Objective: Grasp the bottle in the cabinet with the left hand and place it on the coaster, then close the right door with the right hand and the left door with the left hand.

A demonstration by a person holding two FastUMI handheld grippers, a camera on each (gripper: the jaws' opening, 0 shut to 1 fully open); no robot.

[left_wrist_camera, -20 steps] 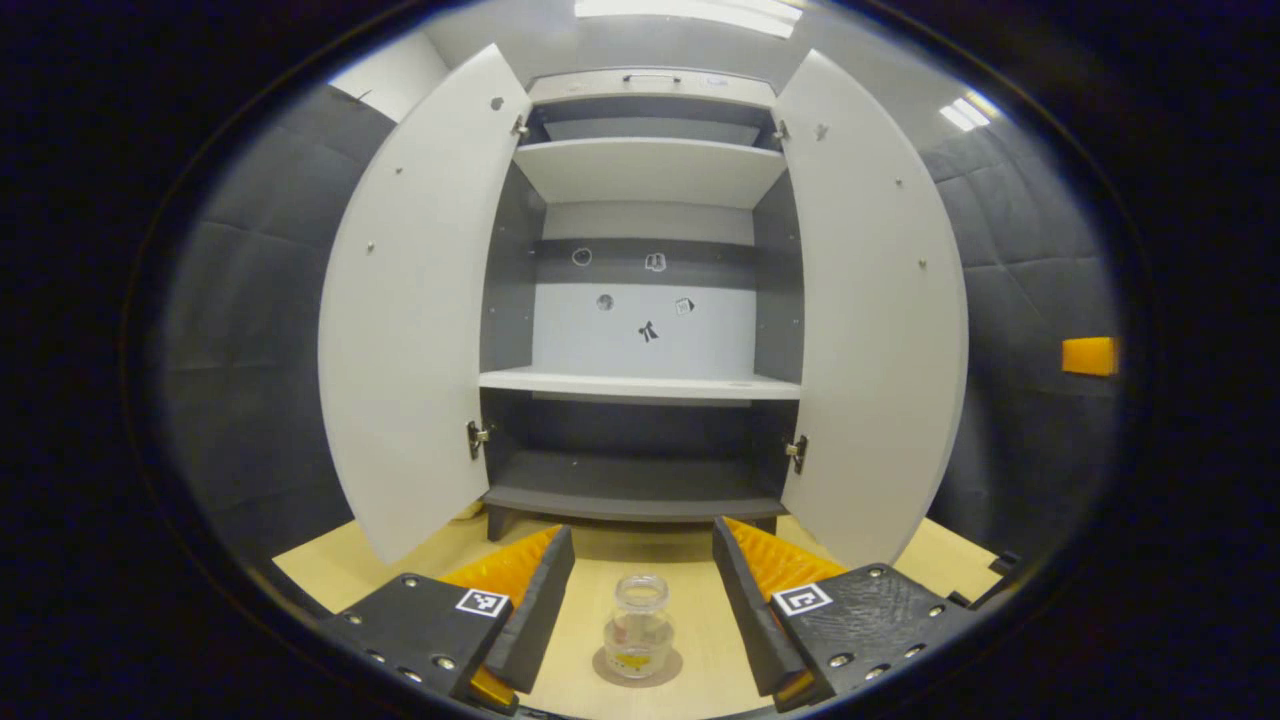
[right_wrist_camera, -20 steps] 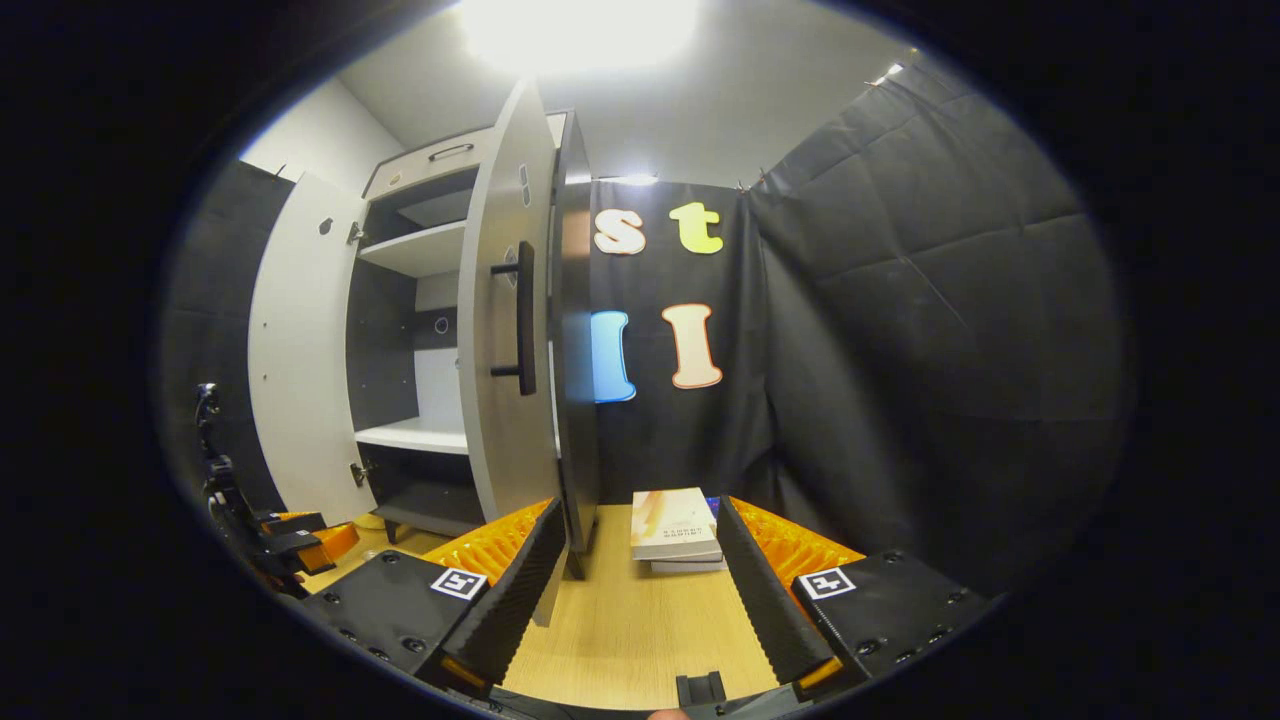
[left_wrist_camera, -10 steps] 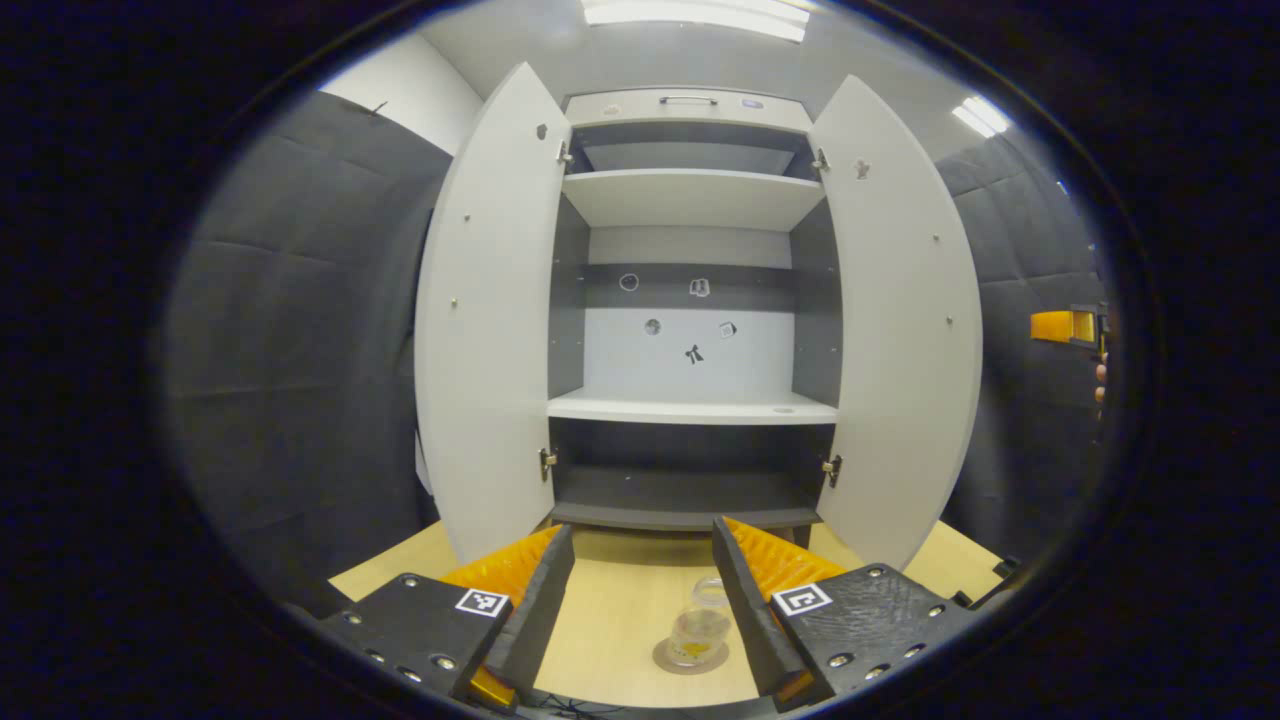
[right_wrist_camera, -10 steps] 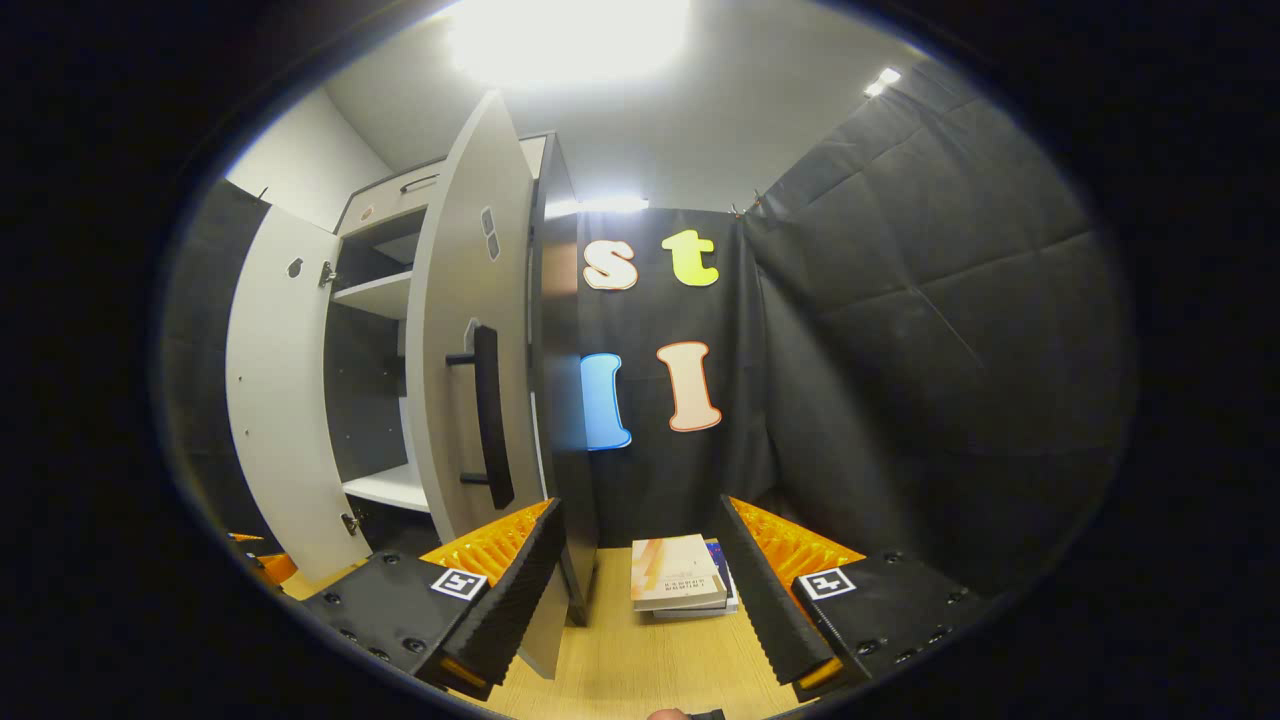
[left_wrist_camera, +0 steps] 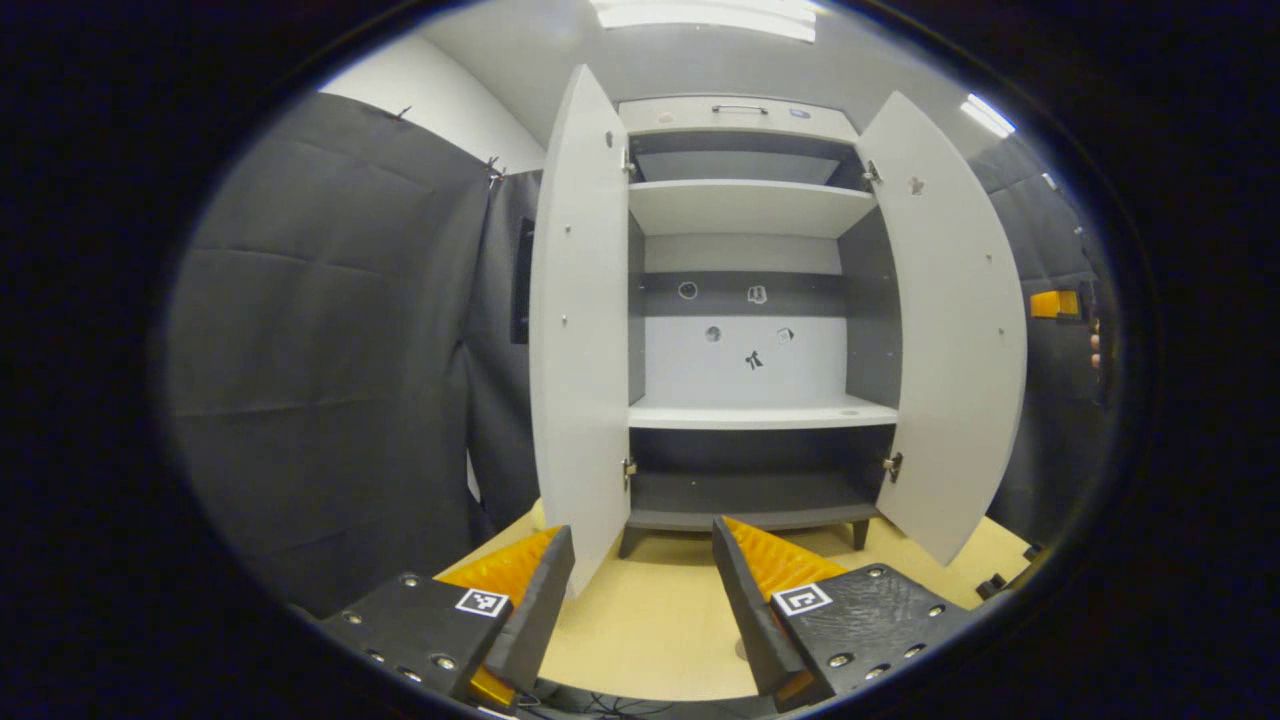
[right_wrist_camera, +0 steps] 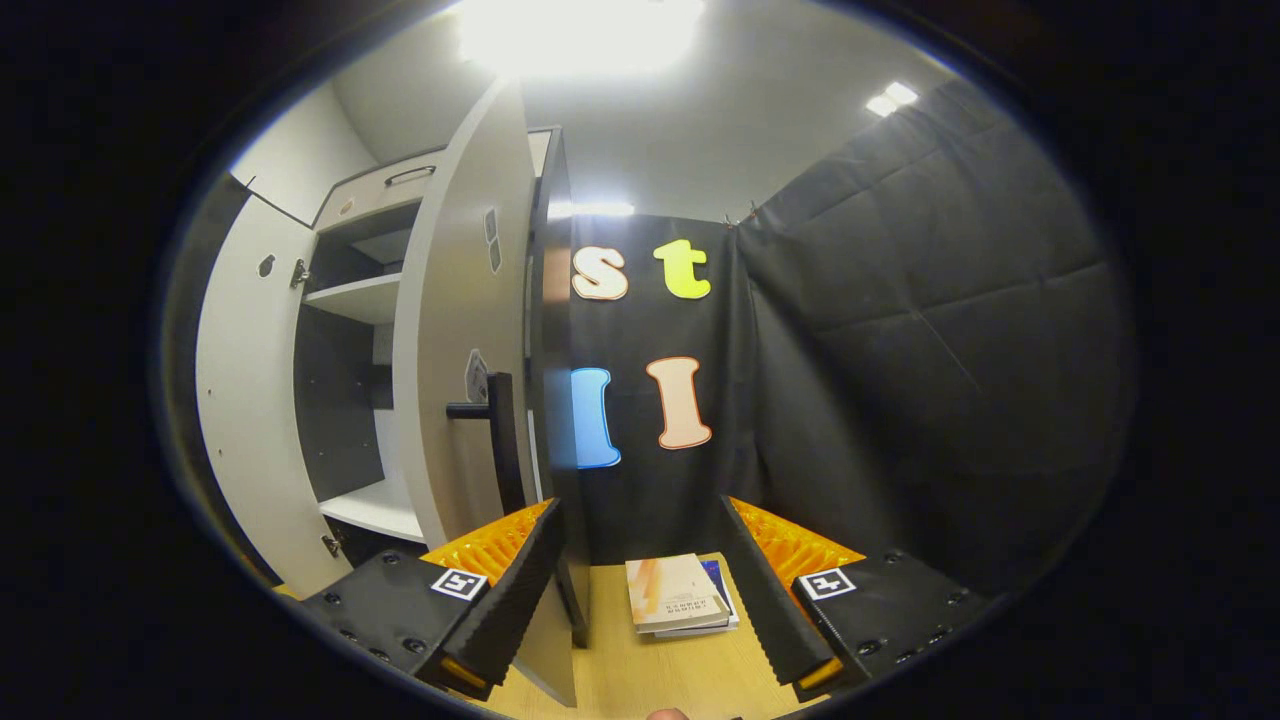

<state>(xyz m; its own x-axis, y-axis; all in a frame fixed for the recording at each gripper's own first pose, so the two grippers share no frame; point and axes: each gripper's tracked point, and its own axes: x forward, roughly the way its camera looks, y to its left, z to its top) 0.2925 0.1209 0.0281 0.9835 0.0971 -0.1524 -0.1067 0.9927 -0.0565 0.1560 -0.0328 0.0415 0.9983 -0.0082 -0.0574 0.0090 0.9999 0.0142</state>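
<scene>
The right gripper [right_wrist_camera: 640, 590], jaws apart and empty, is hovering just right of the right door [right_wrist_camera: 450, 330], ready to push it closed.

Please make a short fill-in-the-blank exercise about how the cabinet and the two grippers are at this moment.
1. Both doors of the cabinet stand ____.
2. The left gripper has its fingers apart and holds ____.
3. Beyond the right gripper, a small stack of ____ lies on the wooden table.
4. The dark bar handle sits on the ____ door.

Missing words: open; nothing; books; right
</scene>
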